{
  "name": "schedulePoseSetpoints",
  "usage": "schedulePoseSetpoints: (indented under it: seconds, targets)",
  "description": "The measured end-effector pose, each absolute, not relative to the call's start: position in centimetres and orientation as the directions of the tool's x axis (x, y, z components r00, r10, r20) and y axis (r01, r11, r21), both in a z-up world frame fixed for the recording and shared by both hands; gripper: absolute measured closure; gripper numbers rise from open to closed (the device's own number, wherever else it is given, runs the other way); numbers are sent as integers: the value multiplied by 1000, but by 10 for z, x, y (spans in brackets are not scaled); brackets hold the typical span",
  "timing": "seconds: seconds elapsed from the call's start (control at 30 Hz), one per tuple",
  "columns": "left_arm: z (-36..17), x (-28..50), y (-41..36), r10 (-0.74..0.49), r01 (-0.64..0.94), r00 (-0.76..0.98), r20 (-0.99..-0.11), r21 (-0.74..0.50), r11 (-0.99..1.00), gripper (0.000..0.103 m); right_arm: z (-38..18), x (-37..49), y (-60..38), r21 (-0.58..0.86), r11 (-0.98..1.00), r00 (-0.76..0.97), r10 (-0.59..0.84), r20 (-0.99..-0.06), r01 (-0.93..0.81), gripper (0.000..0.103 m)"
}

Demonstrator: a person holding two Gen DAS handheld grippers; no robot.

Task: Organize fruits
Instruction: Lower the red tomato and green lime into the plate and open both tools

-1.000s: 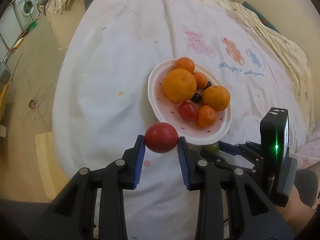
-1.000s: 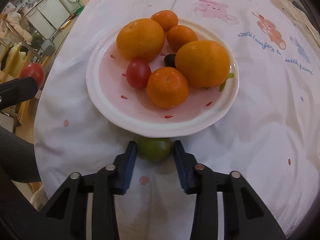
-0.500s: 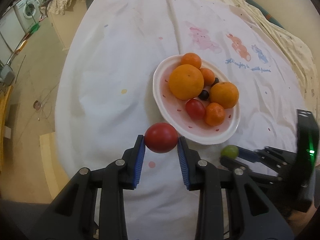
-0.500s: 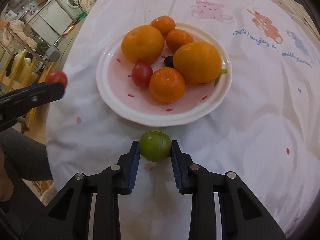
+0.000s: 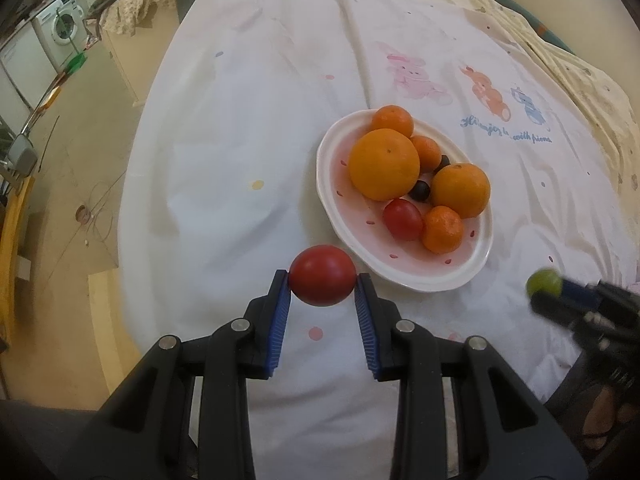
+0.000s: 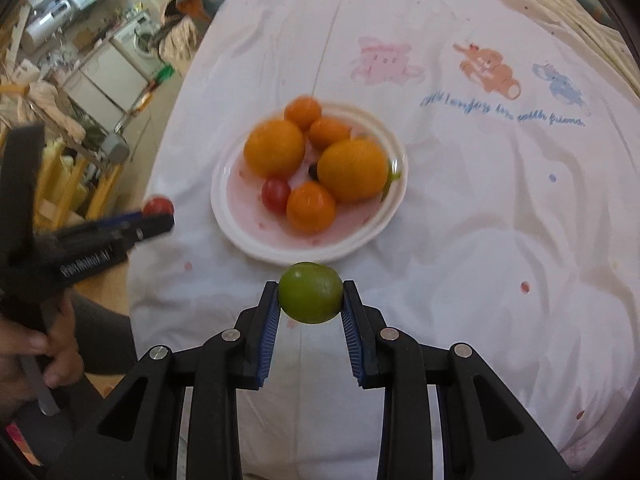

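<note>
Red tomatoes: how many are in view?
2: one red tomato clamped in the left gripper, one small tomato on the plate. Others could hide behind the oranges.

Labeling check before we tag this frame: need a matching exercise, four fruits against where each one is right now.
Column one:
1. red tomato
2. green fruit
3. small cherry tomato
4. largest orange

Column two:
A. on the plate, near its front rim, beside a small mandarin
B. clamped in the left gripper
C. on the plate, at its left side, touching a dark berry
D. clamped in the right gripper

Pairs: 1-B, 2-D, 3-A, 4-C
</note>
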State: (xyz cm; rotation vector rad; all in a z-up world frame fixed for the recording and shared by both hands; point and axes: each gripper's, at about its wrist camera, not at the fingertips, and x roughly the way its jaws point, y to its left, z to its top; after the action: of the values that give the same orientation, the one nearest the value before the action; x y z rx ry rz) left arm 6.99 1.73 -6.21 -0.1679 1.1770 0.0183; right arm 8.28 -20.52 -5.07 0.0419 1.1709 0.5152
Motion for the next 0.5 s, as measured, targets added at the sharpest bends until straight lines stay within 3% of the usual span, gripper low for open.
schedulePoseSetpoints:
  seconds: [0.5]
  targets:
    - [-72, 117, -6, -154, 17, 375, -914, -159, 987, 74, -63, 144, -197, 334, 864, 258, 445, -858, -377, 71]
